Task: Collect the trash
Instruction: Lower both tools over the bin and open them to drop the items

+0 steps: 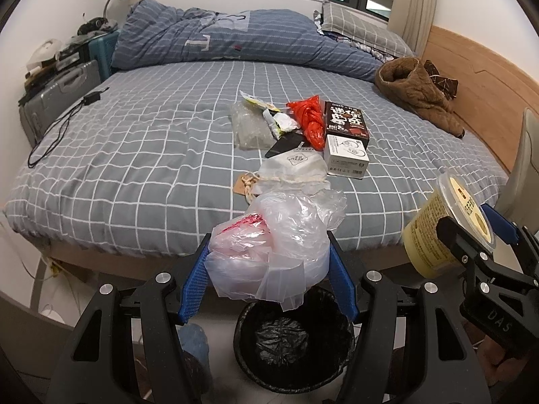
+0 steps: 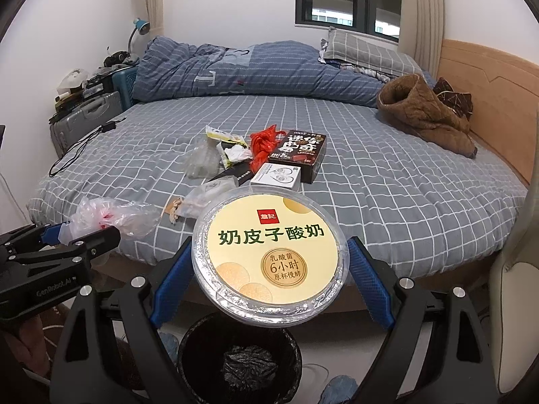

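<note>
My left gripper is shut on a crumpled clear plastic bag with red print, held above a black bin lined with a black bag. My right gripper is shut on a yellow yogurt tub, held above the same bin. The tub also shows at the right of the left wrist view, and the bag at the left of the right wrist view. More trash lies on the bed: a red bag, a dark box, a white box, clear wrappers.
The bed has a grey checked sheet, a folded blue duvet and a brown garment by the wooden headboard. A black cable lies at the bed's left edge. A grey suitcase stands beside it.
</note>
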